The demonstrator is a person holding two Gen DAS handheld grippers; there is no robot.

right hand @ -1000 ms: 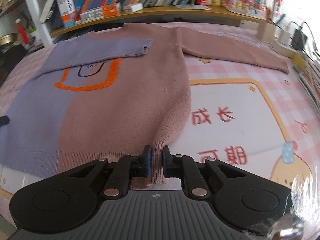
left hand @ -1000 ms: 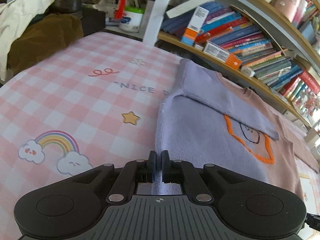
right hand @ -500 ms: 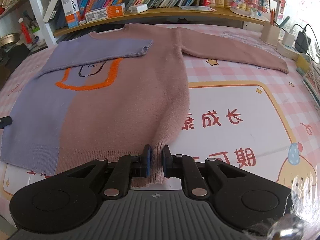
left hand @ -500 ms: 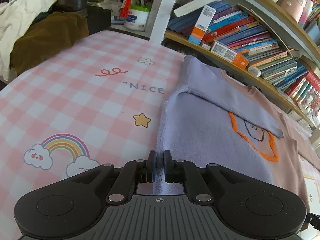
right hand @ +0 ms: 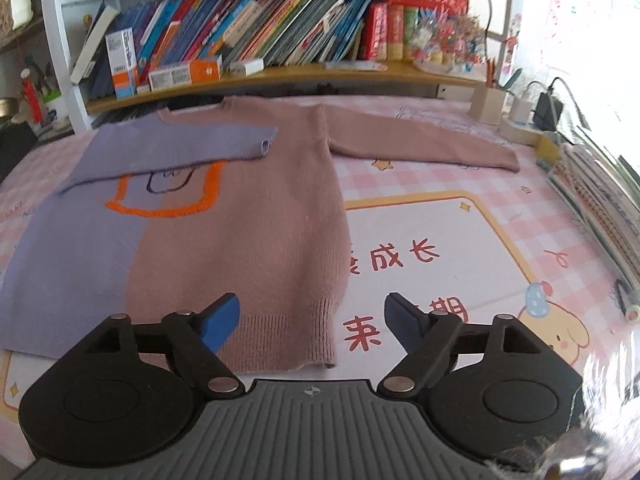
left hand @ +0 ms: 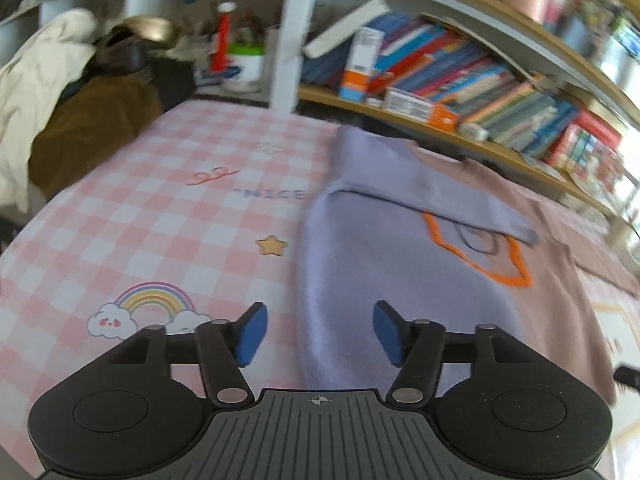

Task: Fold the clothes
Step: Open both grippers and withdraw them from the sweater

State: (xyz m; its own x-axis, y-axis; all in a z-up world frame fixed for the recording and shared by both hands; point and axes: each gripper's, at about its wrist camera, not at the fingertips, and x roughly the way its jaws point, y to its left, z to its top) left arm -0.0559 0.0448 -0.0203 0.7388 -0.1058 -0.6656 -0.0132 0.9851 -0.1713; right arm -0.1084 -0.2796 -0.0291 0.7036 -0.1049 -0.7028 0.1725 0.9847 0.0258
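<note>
A knit sweater (right hand: pixel 240 236), lilac on one half and dusty pink on the other with an orange outline design, lies flat on the pink checked bed cover (right hand: pixel 460 240). Its lilac sleeve (right hand: pixel 180 148) is folded across the chest; the pink sleeve (right hand: pixel 424 148) lies stretched out to the right. My right gripper (right hand: pixel 312 320) is open and empty above the pink hem corner. My left gripper (left hand: pixel 318 332) is open and empty above the lilac hem (left hand: pixel 380 280), whose edge lies between the fingers.
A bookshelf (right hand: pixel 248 44) full of books runs along the far edge of the bed. A pile of clothes (left hand: pixel 60 112) sits at the far left. A pen holder and chargers (right hand: pixel 516 108) stand at the far right, with stacked books (right hand: pixel 592 196) along the right edge.
Both grippers were shut on the sweater's hem corners; both have opened and let go, and the hem now lies flat on the bed. The left view is blurred from motion.
</note>
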